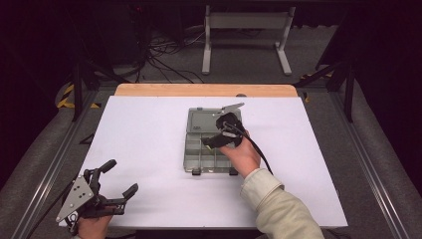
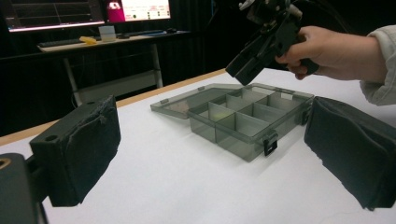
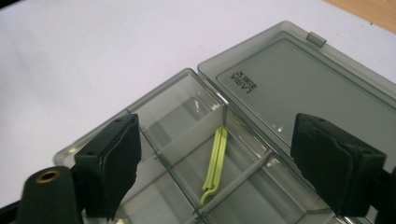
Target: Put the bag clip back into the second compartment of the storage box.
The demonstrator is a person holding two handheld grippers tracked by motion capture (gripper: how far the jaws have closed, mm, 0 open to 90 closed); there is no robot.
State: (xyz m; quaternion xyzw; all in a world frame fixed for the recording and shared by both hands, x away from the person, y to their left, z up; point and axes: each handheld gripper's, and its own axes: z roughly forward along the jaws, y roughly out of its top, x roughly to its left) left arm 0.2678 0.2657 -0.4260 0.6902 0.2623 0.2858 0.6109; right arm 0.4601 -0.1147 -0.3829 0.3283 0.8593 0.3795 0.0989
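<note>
A smoky clear plastic organizer box (image 1: 198, 152) lies open in the middle of the white table, its lid (image 1: 201, 121) folded flat toward the far side. In the right gripper view a thin lime-green clip (image 3: 215, 161) lies loose in one compartment, leaning against a divider. My right gripper (image 1: 211, 141) hovers just above the box, jaws open and tilted down over that compartment, and the pads touch nothing. From the left gripper view, the right gripper (image 2: 247, 65) hangs above the box (image 2: 243, 126). My left gripper (image 1: 122, 177) rests open at the table's near left corner, nothing between its pads.
The white table top (image 1: 149, 124) has a wooden strip along its far edge. Beyond it stand a metal frame leg and floor cables. The left gripper view shows a desk with monitors (image 2: 135, 9) in the dark background.
</note>
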